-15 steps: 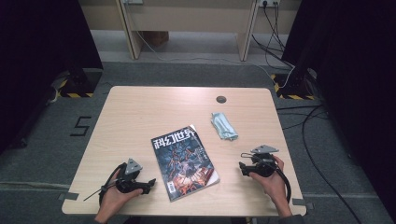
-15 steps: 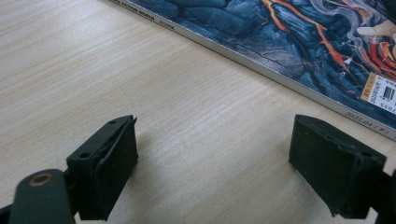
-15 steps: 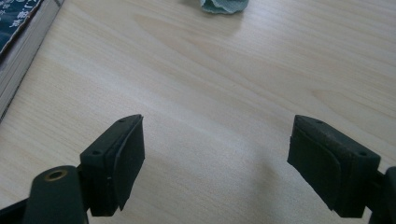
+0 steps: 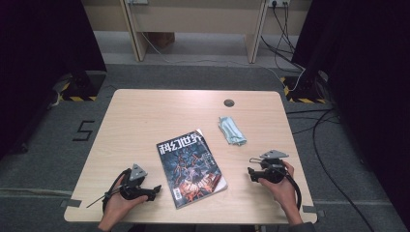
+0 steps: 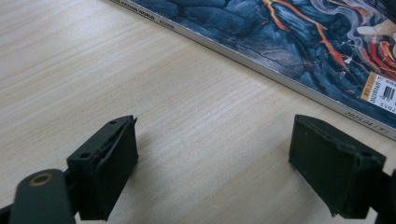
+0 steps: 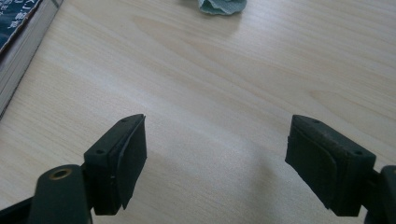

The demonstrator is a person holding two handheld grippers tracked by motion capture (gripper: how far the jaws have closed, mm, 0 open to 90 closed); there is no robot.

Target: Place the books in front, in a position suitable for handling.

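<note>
High view: dark-covered magazine [image 4: 191,166] flat on table [image 4: 145,116], between left gripper [image 4: 153,190] and right gripper [image 4: 251,173], fingers wide, empty.

table [image 4: 145,121] – pale matt wood grain | magazine [image 4: 191,166] – glossy paper cover | cloth [image 4: 231,130] – crumpled fabric

left gripper [image 4: 155,189] agape | right gripper [image 4: 251,172] agape (both hand-held)

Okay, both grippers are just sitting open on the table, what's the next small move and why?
Probably ease the left gripper forward to the magazine. Its fingers are spread over bare table, holding nothing, and the magazine's spine edge lies just ahead. The right gripper is open too, with the folded cloth farther away.
</note>
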